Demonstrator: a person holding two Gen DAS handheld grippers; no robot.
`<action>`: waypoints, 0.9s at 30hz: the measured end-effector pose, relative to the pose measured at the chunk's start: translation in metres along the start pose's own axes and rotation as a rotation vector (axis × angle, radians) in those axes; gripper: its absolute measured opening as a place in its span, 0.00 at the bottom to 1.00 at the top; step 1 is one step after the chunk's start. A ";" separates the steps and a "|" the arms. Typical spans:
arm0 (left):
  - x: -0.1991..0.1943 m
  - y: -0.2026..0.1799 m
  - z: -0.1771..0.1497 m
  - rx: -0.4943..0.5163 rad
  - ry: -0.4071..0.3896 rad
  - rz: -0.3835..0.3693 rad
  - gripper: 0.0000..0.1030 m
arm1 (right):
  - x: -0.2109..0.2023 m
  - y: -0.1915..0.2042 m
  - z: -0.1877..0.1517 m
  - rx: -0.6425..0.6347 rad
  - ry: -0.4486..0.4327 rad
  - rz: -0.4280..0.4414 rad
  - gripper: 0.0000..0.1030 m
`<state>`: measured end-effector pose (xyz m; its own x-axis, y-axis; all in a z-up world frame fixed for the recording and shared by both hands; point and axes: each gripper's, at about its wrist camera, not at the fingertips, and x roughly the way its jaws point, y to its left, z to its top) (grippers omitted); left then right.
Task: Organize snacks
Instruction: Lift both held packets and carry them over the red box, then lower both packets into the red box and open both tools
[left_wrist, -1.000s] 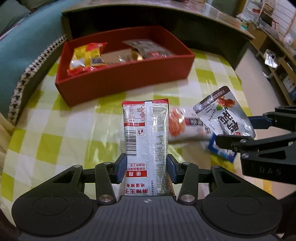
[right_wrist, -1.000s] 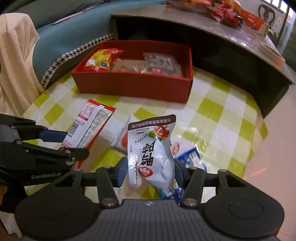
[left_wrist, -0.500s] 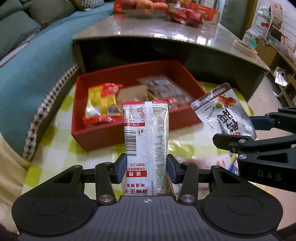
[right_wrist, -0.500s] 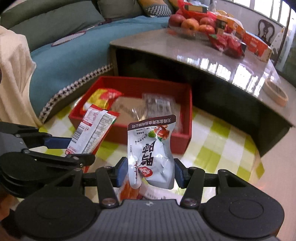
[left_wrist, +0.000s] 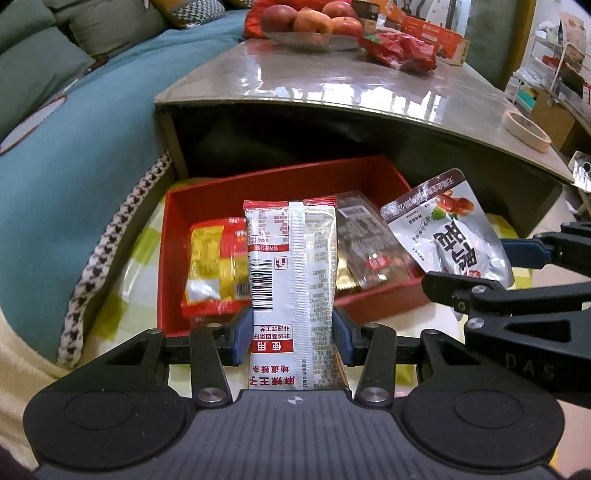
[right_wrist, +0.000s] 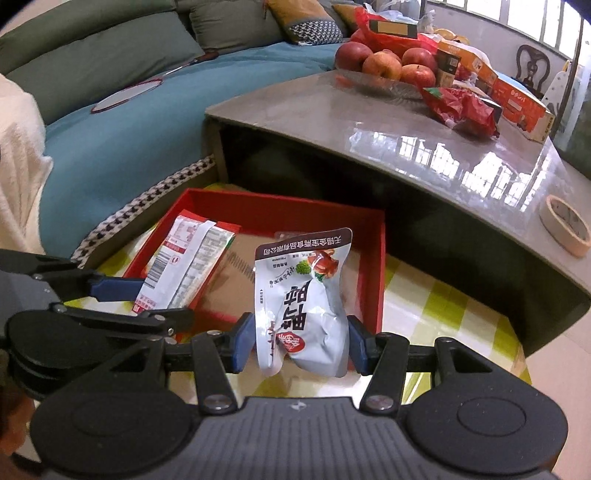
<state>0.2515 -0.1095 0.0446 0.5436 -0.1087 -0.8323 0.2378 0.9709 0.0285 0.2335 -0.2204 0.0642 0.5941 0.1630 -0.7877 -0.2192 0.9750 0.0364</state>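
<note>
My left gripper (left_wrist: 291, 338) is shut on a red-and-silver snack packet (left_wrist: 291, 273) held upright in front of the red box (left_wrist: 258, 188). My right gripper (right_wrist: 301, 341) is shut on a silver pouch with dark lettering (right_wrist: 303, 291), also above the near edge of the red box (right_wrist: 288, 210). In the left wrist view the pouch (left_wrist: 448, 236) and right gripper (left_wrist: 517, 273) show at the right. In the right wrist view the packet (right_wrist: 184, 266) and left gripper (right_wrist: 125, 299) show at the left. A yellow-red packet (left_wrist: 216, 266) and a clear-wrapped snack (left_wrist: 369, 243) lie in the box.
The box rests on a green-checked cloth (right_wrist: 443, 310). A glossy grey coffee table (left_wrist: 369, 88) overhangs behind it, carrying a bowl of apples (right_wrist: 384, 66), a red bag (right_wrist: 461, 107) and a tape roll (right_wrist: 565, 225). A teal sofa (left_wrist: 74, 155) lies to the left.
Both grippers have lifted and moved forward with their packets, from above the loose snacks on the cloth to just over the near side of the red box.
</note>
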 end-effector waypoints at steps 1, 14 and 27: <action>0.003 0.000 0.003 0.000 -0.001 0.003 0.52 | 0.003 -0.002 0.004 0.000 -0.001 -0.002 0.57; 0.042 0.001 0.035 -0.009 0.005 0.033 0.52 | 0.043 -0.019 0.029 0.024 0.001 -0.001 0.57; 0.065 0.006 0.039 -0.014 0.012 0.062 0.52 | 0.073 -0.023 0.035 0.037 0.021 0.014 0.57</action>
<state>0.3202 -0.1187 0.0124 0.5470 -0.0459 -0.8358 0.1924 0.9787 0.0721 0.3087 -0.2257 0.0270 0.5750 0.1740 -0.7994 -0.1988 0.9775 0.0697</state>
